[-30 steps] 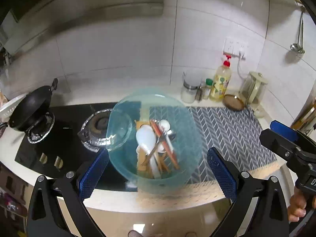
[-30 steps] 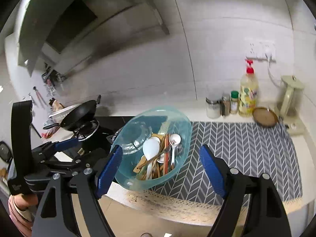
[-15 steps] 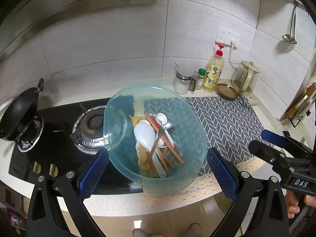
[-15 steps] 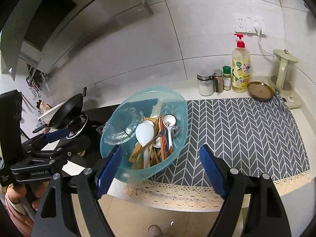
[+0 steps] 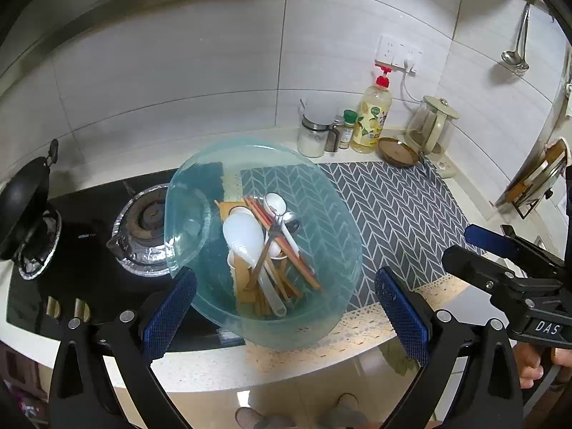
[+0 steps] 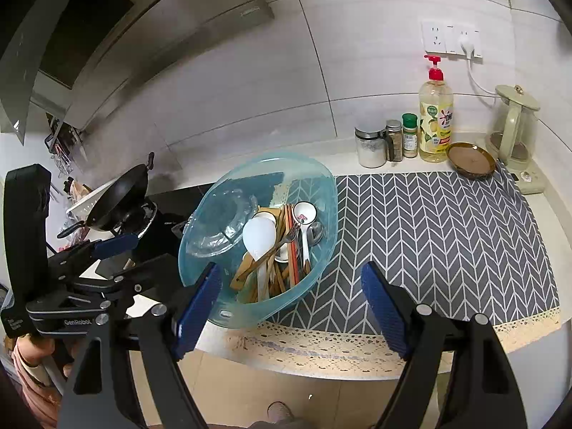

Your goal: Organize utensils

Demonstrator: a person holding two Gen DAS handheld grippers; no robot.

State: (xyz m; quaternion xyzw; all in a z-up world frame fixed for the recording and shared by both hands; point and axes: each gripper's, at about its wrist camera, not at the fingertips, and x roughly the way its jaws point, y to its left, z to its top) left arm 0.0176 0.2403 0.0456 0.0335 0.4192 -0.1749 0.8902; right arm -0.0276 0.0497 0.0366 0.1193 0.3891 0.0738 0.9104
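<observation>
Taking the translucent blue plastic basin [image 5: 264, 243] as the landmark, a black wok [image 5: 21, 211] is seen far to its left on a black gas hob [image 5: 89, 250], whose foil-ringed burner lies just beside the basin's left wall. A clear glass bowl [image 6: 218, 225] is nested in the left half of the basin; to its right a jumble of utensils is heaped: a large white plastic rice paddle [image 5: 243, 236], wooden spatulas, reddish chopsticks [image 5: 286, 246], a metal fork and small white ceramic spoons [image 6: 304, 214]. The left tongs [image 5: 282, 307] are held wide, with nothing between the blue pads, near the basin's front rim; the right tongs [image 6: 289, 304] are likewise spread and empty, in front of the basin's right edge. To the right of the basin a grey chevron mat [image 6: 447, 236] is spread over the desk [image 5: 286, 361], with jars, a yellow soap bottle [image 6: 436, 125] and a kettle behind it. Compared with a second ago, both cameras have been raised and tipped downward, so the basin's contents are viewed more from above; no utensil has been moved. Sorting is judged not yet begun, with a first pick being lined up.
</observation>
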